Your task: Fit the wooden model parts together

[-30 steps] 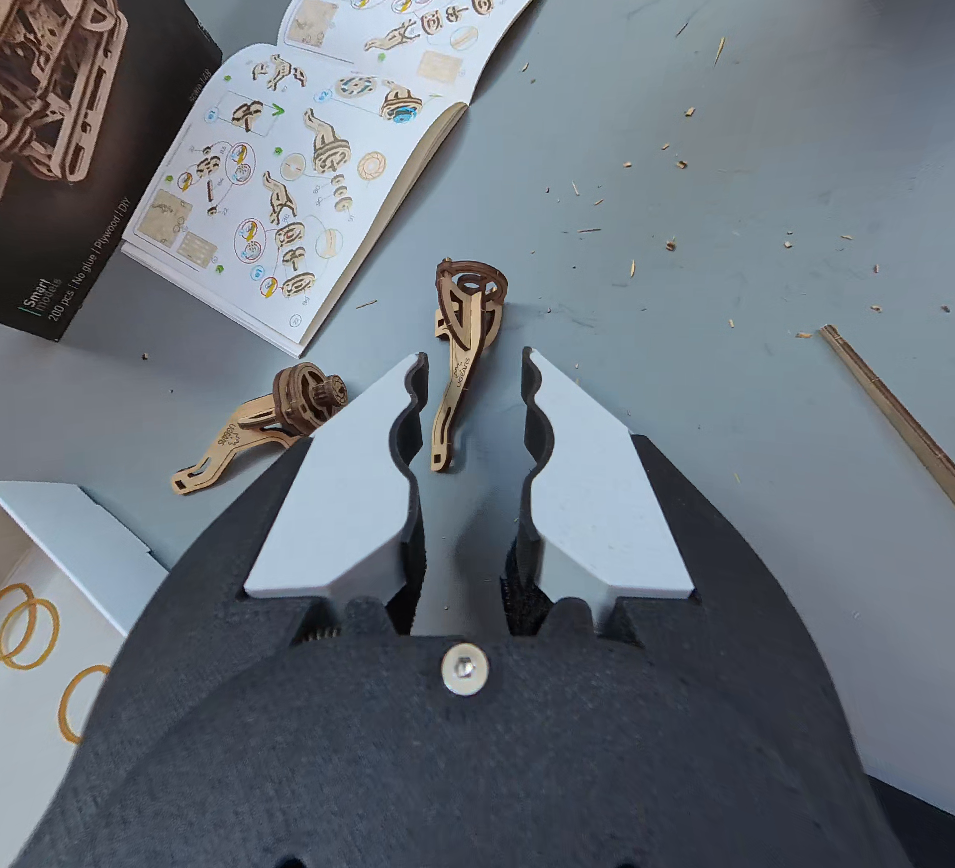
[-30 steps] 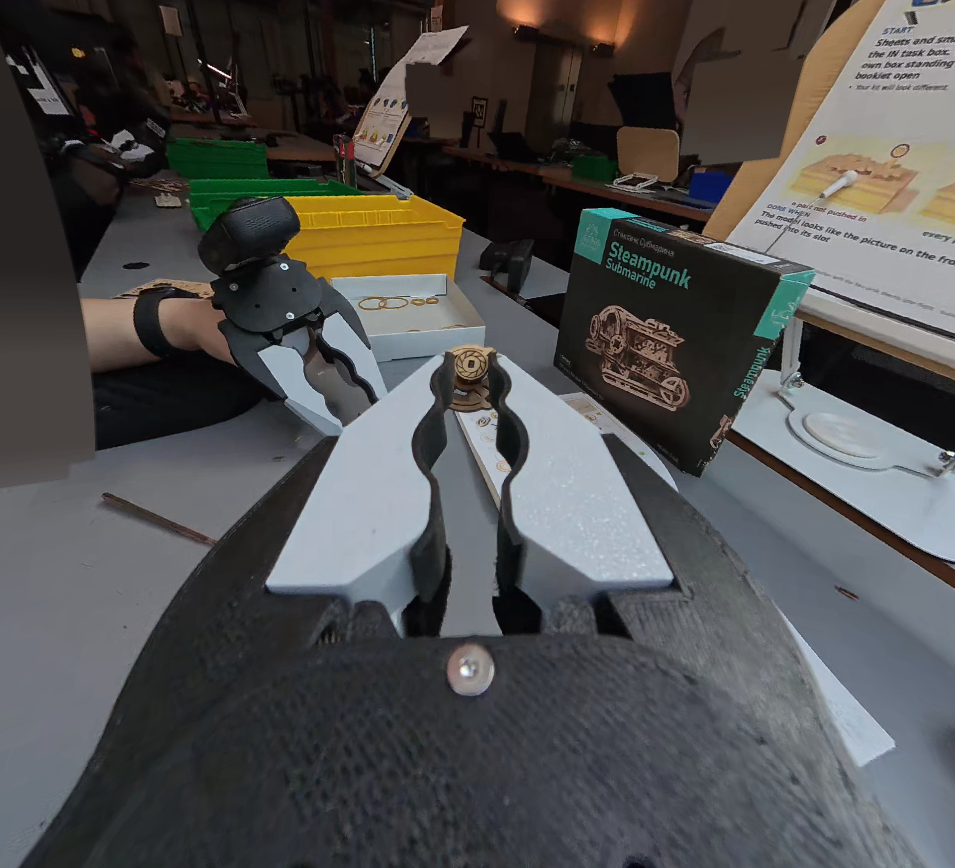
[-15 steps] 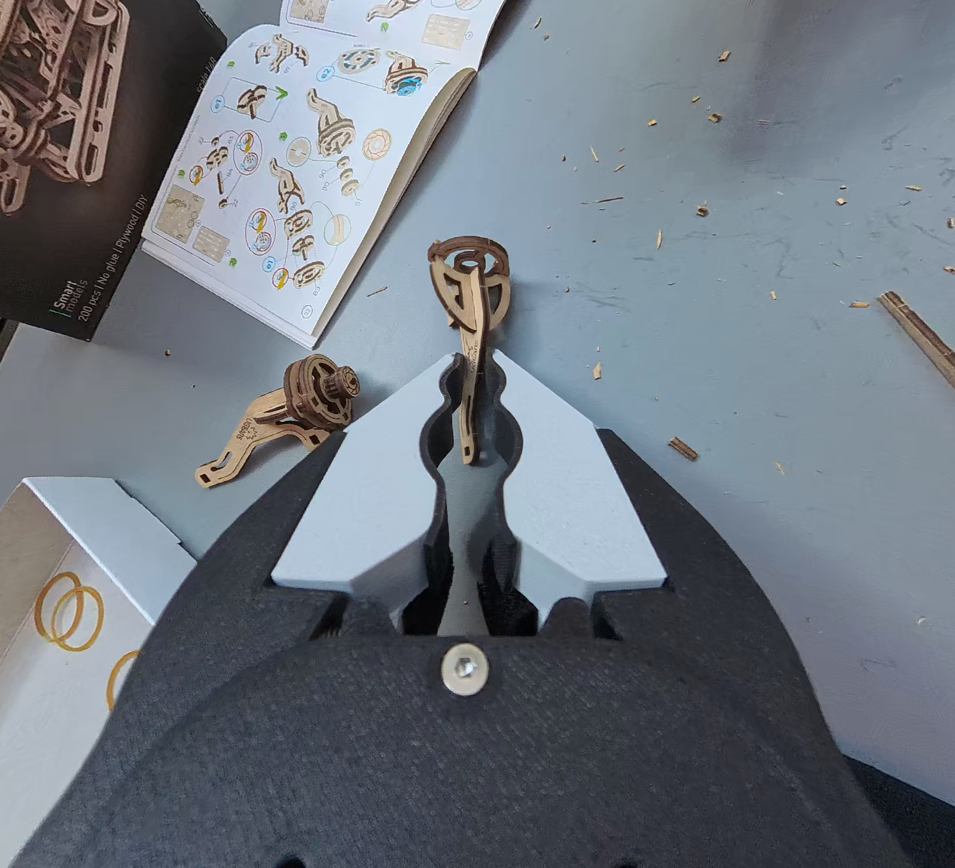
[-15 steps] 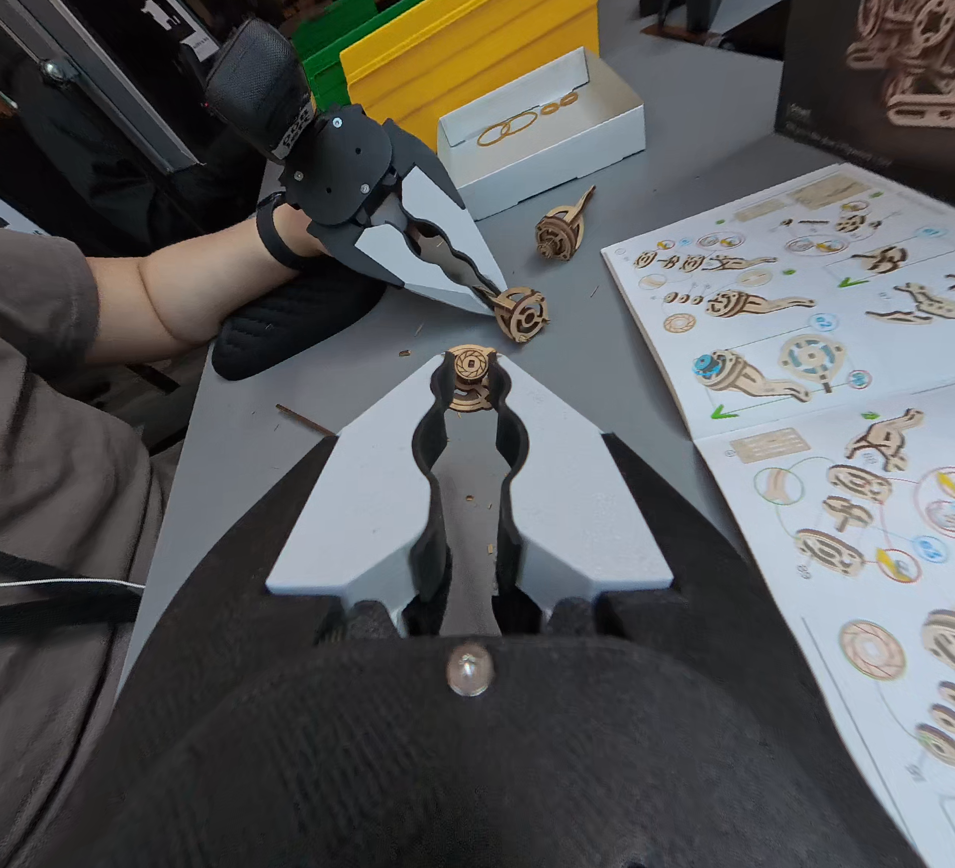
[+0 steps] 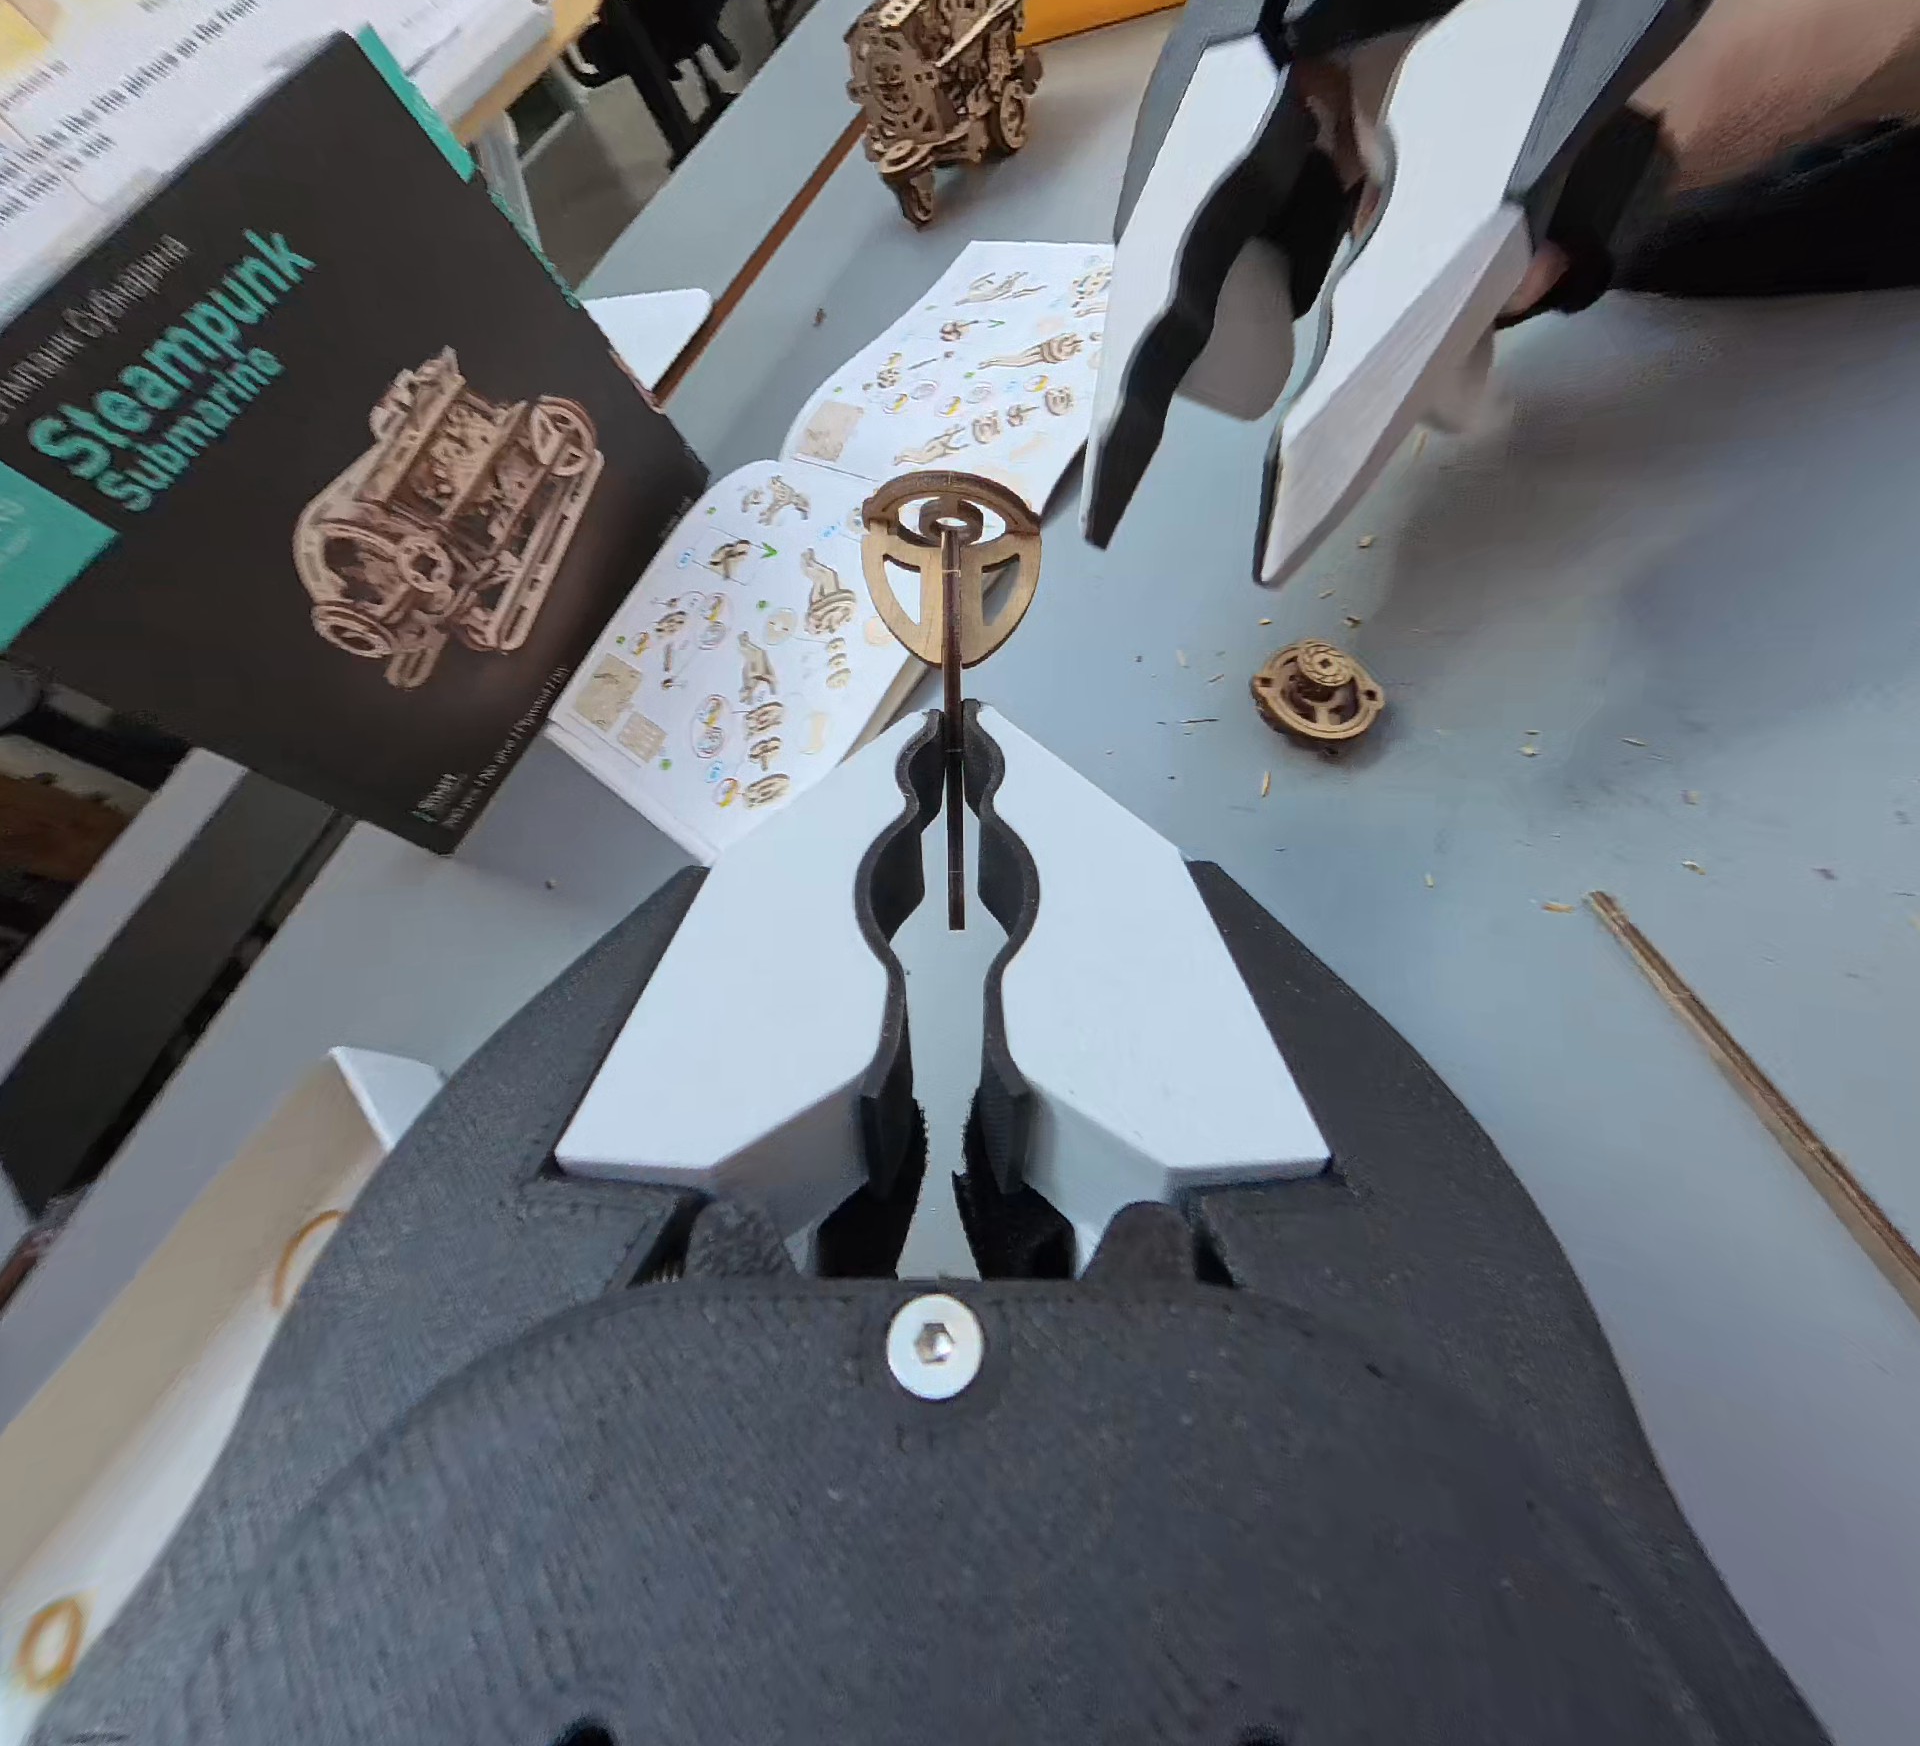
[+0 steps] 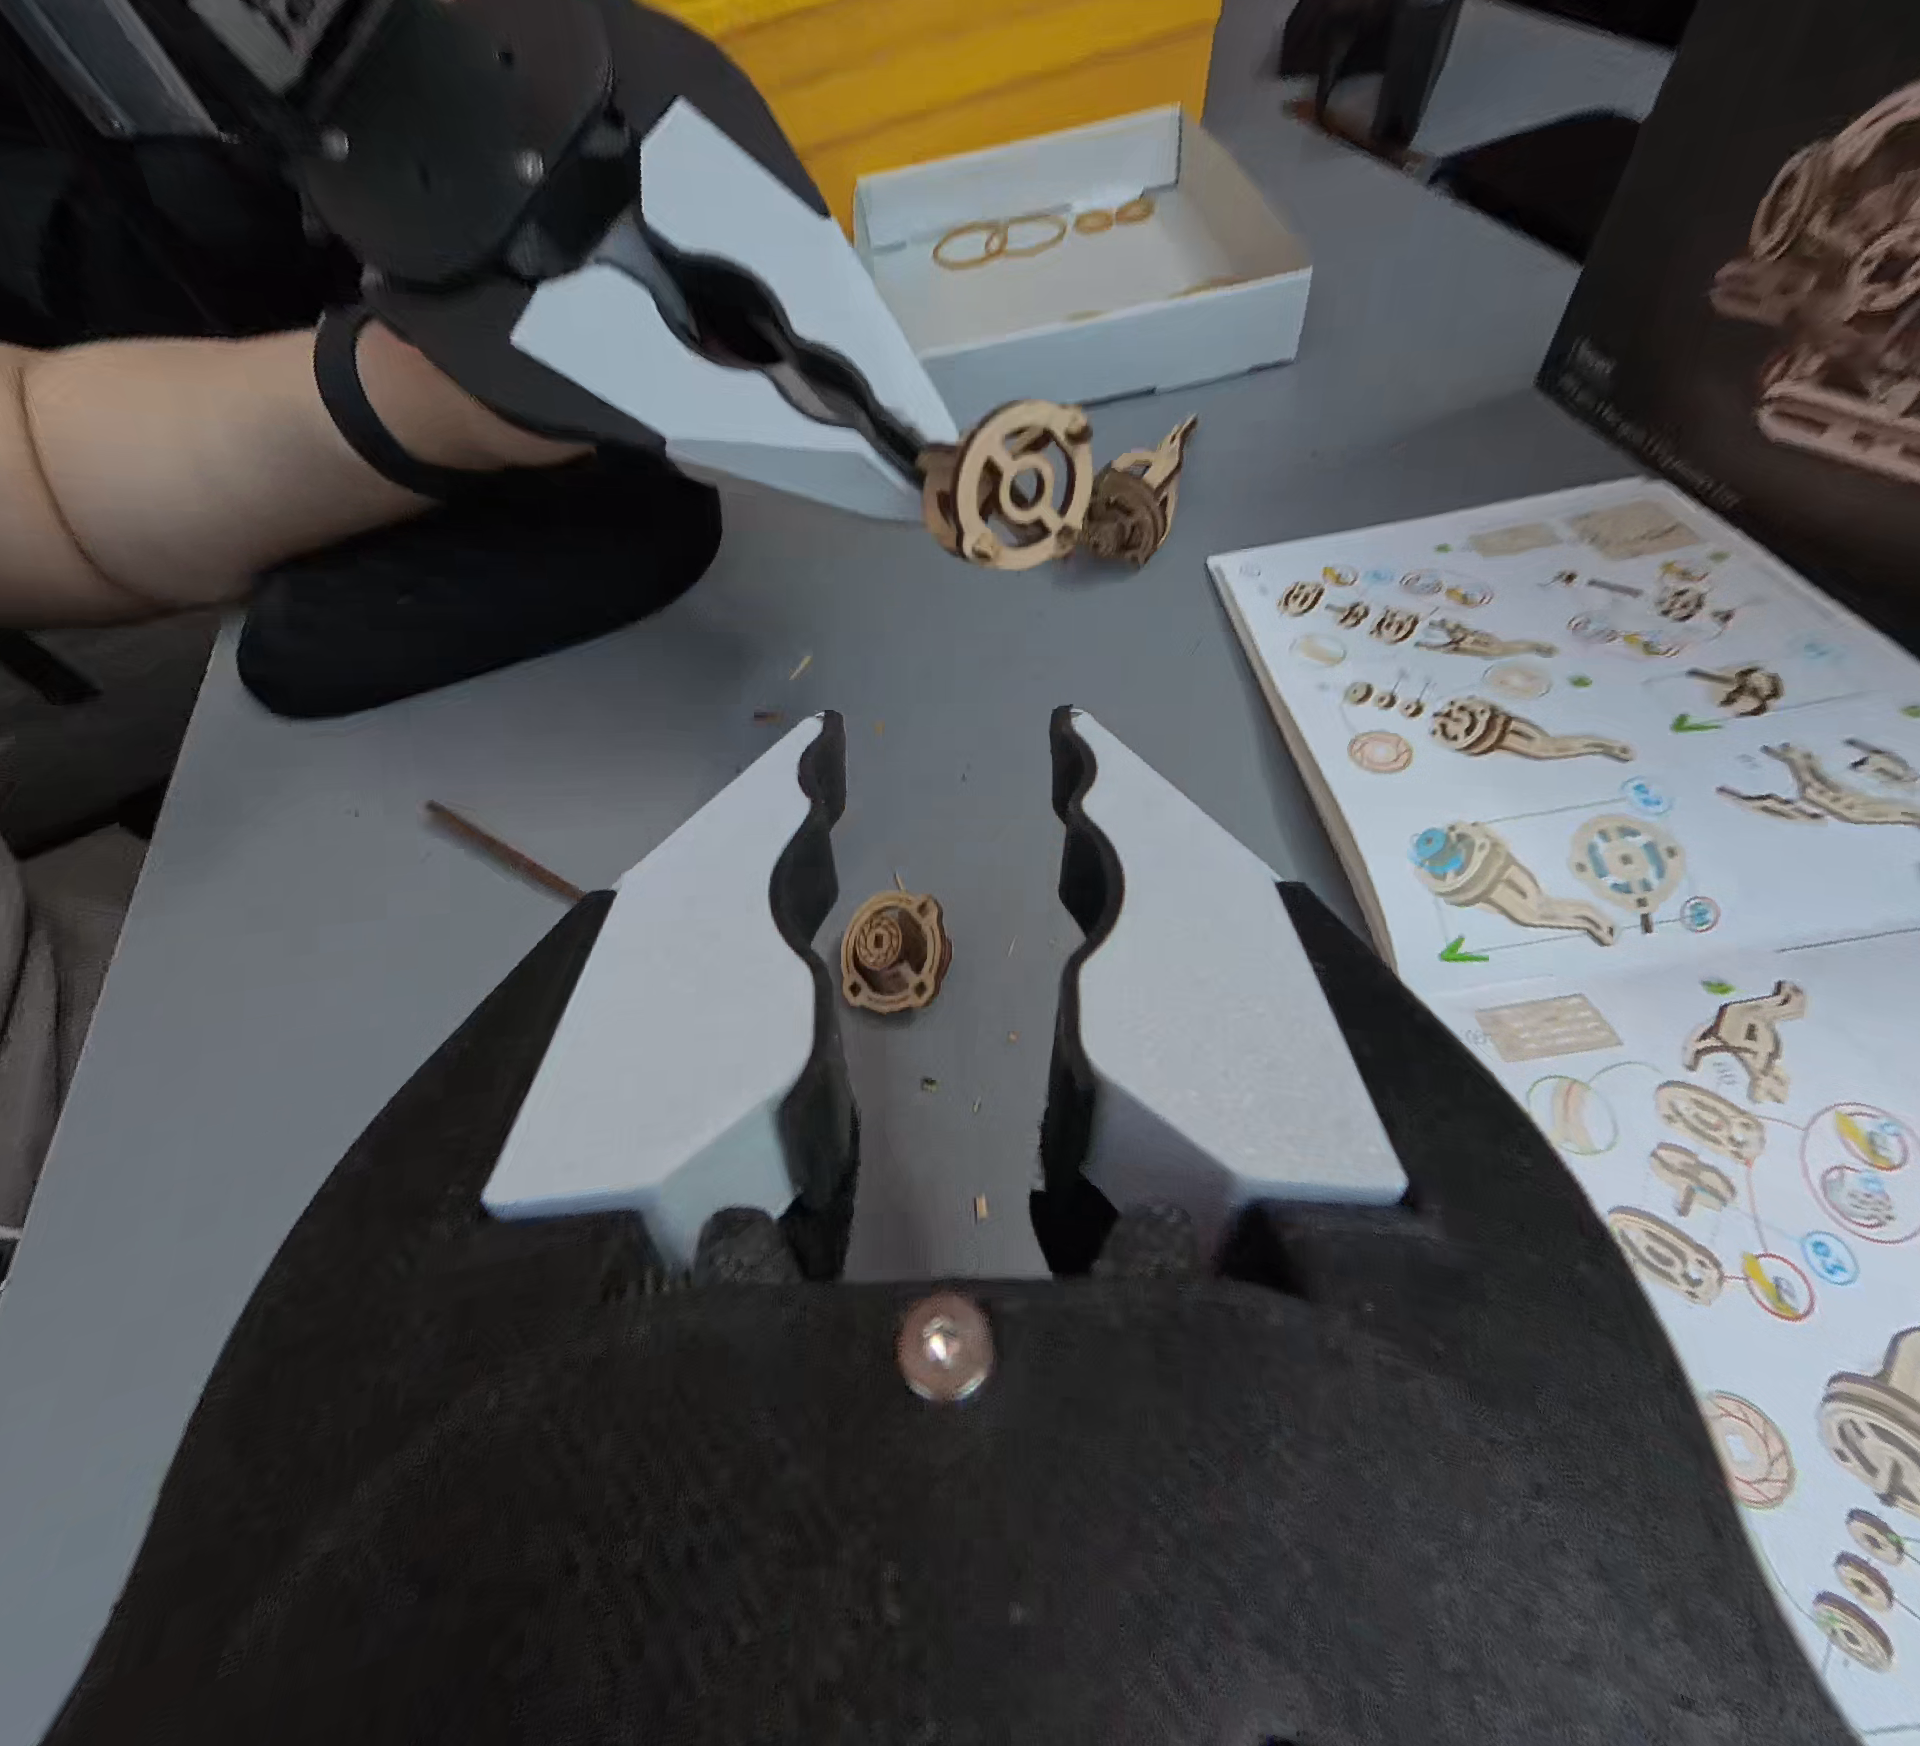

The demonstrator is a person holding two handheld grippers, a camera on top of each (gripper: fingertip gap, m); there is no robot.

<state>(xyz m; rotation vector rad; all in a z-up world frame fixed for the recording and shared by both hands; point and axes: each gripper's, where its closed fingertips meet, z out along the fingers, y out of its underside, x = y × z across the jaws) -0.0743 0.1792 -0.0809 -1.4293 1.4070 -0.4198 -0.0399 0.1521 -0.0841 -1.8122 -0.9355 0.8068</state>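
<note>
My left gripper [image 5: 951, 709] is shut on the thin stem of a wooden arm part with a ringed head [image 5: 951, 574] and holds it above the grey table; it also shows in the right wrist view [image 6: 1013, 486]. My right gripper [image 6: 940, 725] is open and empty. A small round wooden hub part [image 6: 894, 950] lies on the table between its fingers; it also shows in the left wrist view [image 5: 1317, 694], below the right gripper [image 5: 1184, 543]. Another wooden arm assembly [image 6: 1132, 501] lies on the table just behind the held part.
An open instruction booklet [image 6: 1621, 823] lies at the right. A dark kit box [image 5: 291, 470] stands beside it. A white box with rings [image 6: 1081, 262] and a yellow bin [image 6: 935, 23] sit farther back. A finished wooden model [image 5: 940, 65] stands far off. A wooden stick [image 5: 1766, 1104] lies on the table. Spacing between my two grippers at the tips: around 5 cm. From the right gripper's tips to the wooden stick [image 5: 1766, 1104] is close to 12 cm. Seen from the right wrist view [image 6: 543, 864] as well.
My left gripper shut on the arm part and lifted it off the table. My right gripper opened and let go of the hub part, which now lies on the table.
</note>
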